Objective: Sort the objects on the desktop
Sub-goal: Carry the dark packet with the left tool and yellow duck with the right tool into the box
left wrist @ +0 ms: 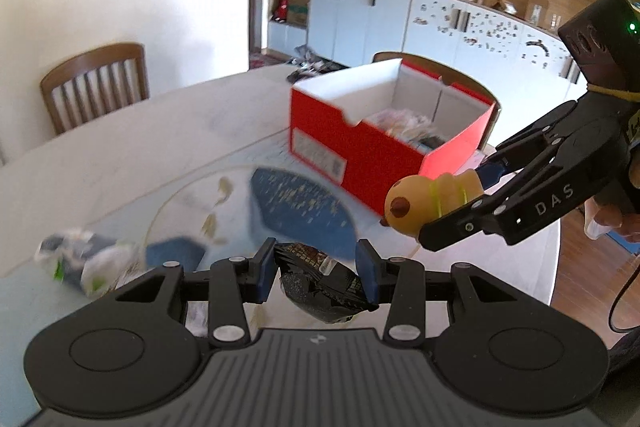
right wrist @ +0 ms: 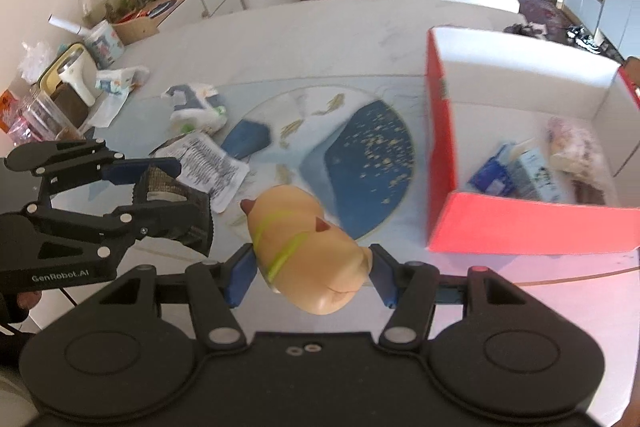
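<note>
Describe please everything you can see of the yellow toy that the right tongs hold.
The yellow toy is a smooth, soft-looking figure, rubber or vinyl as it seems, tan-yellow with a rounded head, a brown snout and a small dark red ear. Thin lime-green bands wrap its body. It lies on its side in the air above the table, pinched between the blue pads of the right tongs, head pointing away from them, near the red box. Nothing else touches it.

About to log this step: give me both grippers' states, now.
Left gripper: jaws closed on the dark crumpled packet.
Right gripper: jaws closed on the tan squishy toy, held clear of the table.
</note>
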`<state>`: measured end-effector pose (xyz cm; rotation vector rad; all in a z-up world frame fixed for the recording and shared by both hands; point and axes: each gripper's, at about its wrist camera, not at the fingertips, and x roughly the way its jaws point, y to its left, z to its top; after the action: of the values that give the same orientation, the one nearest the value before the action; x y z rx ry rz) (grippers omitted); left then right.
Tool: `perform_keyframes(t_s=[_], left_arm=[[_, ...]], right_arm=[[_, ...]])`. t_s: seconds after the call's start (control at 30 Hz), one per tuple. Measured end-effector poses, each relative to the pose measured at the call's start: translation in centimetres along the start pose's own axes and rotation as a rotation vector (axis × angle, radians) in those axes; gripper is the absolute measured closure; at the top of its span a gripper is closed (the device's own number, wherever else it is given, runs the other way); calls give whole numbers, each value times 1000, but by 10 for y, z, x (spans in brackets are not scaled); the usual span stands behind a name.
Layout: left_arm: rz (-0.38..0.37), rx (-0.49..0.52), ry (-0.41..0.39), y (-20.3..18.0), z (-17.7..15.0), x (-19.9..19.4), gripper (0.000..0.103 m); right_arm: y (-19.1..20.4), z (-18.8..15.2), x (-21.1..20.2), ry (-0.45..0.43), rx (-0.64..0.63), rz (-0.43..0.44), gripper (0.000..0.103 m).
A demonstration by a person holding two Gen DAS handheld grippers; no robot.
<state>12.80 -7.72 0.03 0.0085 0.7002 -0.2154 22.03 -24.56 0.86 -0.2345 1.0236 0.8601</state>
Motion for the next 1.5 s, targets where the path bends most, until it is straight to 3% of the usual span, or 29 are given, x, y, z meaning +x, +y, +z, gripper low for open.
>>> perform_keyframes(t_s=[0.9,1.5], left_arm=[[-61,172,-113,-84,128,73,62],[-30,146,-68,-91,178,146,62]], right_arm=[[-126,26,-60,-100,-9,-100,44],[-196,48,-48,-101,26,-125,44]])
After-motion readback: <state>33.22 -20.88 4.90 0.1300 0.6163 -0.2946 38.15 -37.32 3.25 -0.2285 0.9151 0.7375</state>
